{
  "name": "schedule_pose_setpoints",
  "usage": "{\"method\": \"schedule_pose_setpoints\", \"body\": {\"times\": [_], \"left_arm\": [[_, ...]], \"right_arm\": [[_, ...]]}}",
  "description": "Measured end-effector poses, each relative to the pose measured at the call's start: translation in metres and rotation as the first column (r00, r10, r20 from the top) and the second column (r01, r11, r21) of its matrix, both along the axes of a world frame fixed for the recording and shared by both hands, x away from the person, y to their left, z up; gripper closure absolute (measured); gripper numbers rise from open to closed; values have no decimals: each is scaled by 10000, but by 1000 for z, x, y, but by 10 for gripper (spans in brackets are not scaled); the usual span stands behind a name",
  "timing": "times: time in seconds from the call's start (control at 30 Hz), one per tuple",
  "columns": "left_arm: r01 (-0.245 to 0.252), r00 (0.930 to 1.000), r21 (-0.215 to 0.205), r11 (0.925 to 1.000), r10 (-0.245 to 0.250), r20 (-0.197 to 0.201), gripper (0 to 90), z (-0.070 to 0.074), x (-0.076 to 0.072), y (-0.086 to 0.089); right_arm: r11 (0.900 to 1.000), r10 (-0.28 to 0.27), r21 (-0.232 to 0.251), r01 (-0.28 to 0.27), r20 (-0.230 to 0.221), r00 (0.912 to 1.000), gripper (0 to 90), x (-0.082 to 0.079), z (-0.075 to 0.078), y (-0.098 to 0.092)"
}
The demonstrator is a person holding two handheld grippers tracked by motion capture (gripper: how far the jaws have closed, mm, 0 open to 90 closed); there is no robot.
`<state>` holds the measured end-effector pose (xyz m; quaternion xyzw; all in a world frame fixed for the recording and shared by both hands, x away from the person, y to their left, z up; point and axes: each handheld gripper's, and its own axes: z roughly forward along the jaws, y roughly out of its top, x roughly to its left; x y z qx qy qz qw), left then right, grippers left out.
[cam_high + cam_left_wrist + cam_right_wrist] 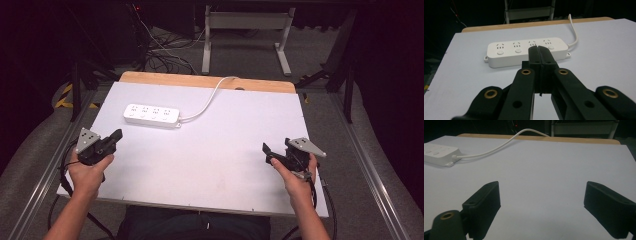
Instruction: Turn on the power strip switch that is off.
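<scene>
A white power strip with several sockets lies at the back left of the white table top; its white cable curves to the far edge. My left gripper hovers at the left edge, pointing toward the strip, its jaws shut with nothing between them. In the left gripper view the strip lies just beyond the closed tips. My right gripper is held at the right side, jaws wide open over bare table. In the right gripper view the strip's end and cable are at the far left.
A wooden strip runs along the table's far edge. Beyond it stand a white desk frame and tangled cables on the floor. Metal rails flank both sides of the table.
</scene>
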<state>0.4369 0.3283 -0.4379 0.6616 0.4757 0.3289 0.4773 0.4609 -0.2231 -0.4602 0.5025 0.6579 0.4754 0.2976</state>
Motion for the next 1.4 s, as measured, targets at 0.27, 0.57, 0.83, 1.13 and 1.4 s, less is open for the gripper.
{"method": "schedule_pose_setpoints", "body": {"times": [0.27, 0.57, 0.83, 1.13, 1.4], "left_arm": [[-157, 9999, 52, 9999, 157, -28, 899, 2, 3, 2], [-188, 9994, 239, 9995, 195, -285, 900, 7, 6, 3], [-61, 9977, 282, 9996, 80, -676, 900, 10, 11, 2], [130, 9955, 341, 9993, -97, -947, 900, 10, 20, 0], [235, 9948, 642, 9977, -170, -1002, 900, 11, 29, -3]], "right_arm": [[10000, -15, 4, 15, -24, 10000, 146, -1, 0, -1], [10000, -14, -39, 13, -54, 10000, 148, -1, -1, -1], [10000, -7, -81, 6, -66, 10000, 149, -1, -1, -1], [10000, -8, -80, 8, -52, 10000, 150, -2, -1, -2], [10000, -7, -85, 6, -46, 10000, 149, -2, -1, -2]]}}
